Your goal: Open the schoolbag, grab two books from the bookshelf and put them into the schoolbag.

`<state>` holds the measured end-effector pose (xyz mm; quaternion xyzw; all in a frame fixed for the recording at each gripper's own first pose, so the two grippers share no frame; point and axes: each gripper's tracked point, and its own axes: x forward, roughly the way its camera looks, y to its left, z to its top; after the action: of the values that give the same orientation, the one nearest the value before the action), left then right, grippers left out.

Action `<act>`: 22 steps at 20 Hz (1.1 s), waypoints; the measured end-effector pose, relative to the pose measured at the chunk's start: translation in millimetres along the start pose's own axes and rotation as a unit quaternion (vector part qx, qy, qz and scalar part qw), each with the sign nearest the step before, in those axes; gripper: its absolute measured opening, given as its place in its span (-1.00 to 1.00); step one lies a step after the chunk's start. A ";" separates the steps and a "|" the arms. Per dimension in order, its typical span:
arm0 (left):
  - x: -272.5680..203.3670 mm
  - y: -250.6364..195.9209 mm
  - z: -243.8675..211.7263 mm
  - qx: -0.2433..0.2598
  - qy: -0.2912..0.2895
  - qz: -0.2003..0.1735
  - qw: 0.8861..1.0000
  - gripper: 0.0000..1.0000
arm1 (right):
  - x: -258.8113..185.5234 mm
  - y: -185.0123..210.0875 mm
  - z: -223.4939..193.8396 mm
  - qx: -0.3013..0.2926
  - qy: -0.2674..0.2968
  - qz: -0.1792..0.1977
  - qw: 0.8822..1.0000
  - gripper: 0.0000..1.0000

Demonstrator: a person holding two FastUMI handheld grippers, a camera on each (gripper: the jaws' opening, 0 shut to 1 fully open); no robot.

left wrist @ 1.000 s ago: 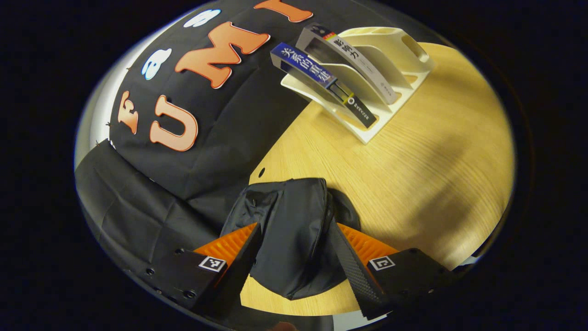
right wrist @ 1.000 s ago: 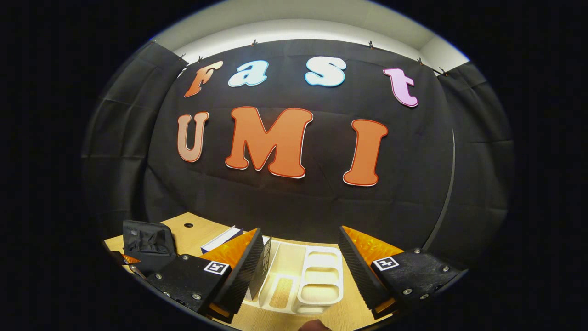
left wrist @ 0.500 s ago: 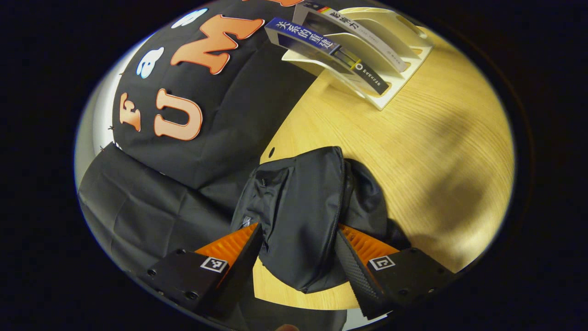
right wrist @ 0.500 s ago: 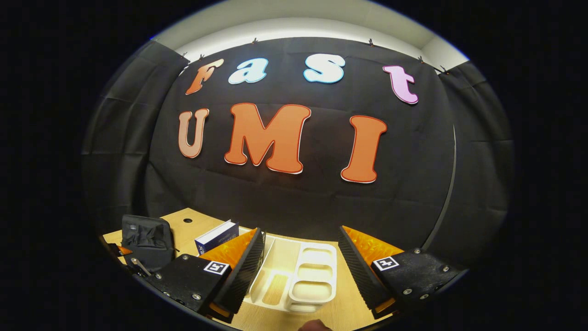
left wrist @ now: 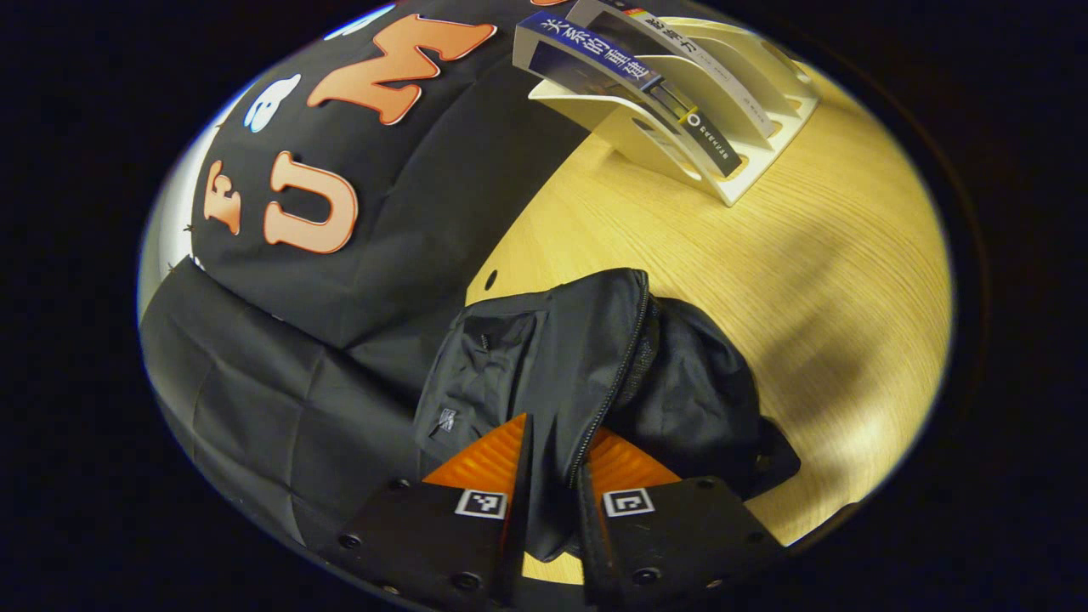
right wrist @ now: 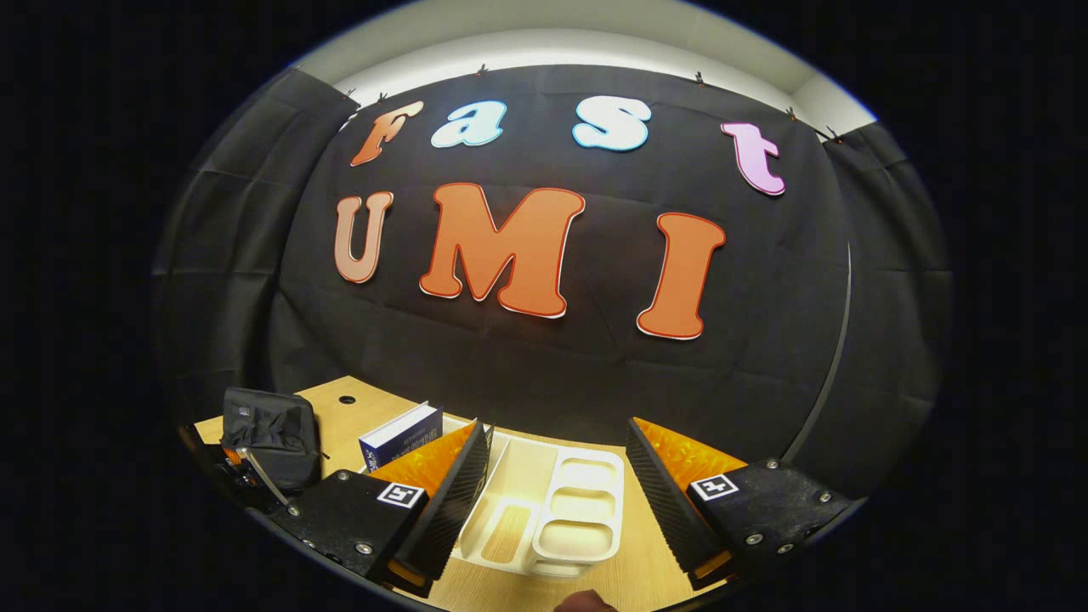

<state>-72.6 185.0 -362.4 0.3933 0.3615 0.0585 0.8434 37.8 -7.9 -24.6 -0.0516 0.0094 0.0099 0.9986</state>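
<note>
1. Since a second ago my left gripper [left wrist: 552, 463] has closed, pinching the schoolbag [left wrist: 561, 357] flap.
2. Schoolbag lies near the bookshelf [left wrist: 722, 127], which holds both books [left wrist: 629, 72].
3. My right gripper [right wrist: 557, 476] hovers spread above the bookshelf.

Light wooden table [left wrist: 807, 280], black cloth wall [right wrist: 544, 374]

In the left gripper view, the bag [left wrist: 586, 357] fold hid the fingertips of the left gripper [left wrist: 552, 463], so contact there could not be judged. The picture's upper edge cut off the tops of both books [left wrist: 629, 68] and the shelf [left wrist: 731, 127]. In the right gripper view, the right gripper [right wrist: 557, 484] covered the shelf's [right wrist: 578, 510] left compartments and most of one book [right wrist: 399, 433]. The bag [right wrist: 268, 433] near the table's [right wrist: 340, 421] left edge was too small to show its zip.
</note>
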 end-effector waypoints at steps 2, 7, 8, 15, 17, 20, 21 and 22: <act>2.0 3.1 3.9 0.002 -0.012 -0.037 0.999 -0.80 | 3.7 10.5 2.1 -0.002 0.006 -0.009 1.000 0.96; -2.2 16.8 13.9 -0.010 -0.028 -0.156 0.987 -0.83 | 14.5 42.3 4.6 0.017 0.052 -0.040 0.998 0.96; -1.3 22.1 17.0 -0.014 -0.033 -0.170 0.985 -0.82 | 17.6 50.5 7.5 0.017 0.054 -0.041 0.998 0.95; -4.9 65.7 32.1 -0.039 -0.051 -0.251 0.966 -0.87 | 41.5 99.2 31.2 -0.016 0.064 -0.033 0.997 0.95; -8.1 77.1 32.2 -0.048 -0.049 -0.279 0.958 -0.88 | 51.8 108.9 32.6 -0.031 0.078 -0.026 0.996 0.95; -8.5 96.8 34.0 -0.058 -0.050 -0.310 0.947 -0.90 | 66.4 123.2 37.5 -0.021 0.102 -0.005 0.995 0.96; -7.0 102.9 35.2 -0.064 -0.049 -0.320 0.944 -0.90 | 71.2 124.9 39.7 -0.019 0.106 -0.005 0.994 0.97; -8.3 108.9 37.4 -0.069 -0.050 -0.330 0.940 -0.90 | 74.8 125.6 41.2 -0.021 0.112 -0.005 0.993 0.97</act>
<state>-34.0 233.1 -264.9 0.1951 0.4236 -0.2173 0.8575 110.7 122.7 1.9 -0.0731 0.1211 -0.0012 0.9899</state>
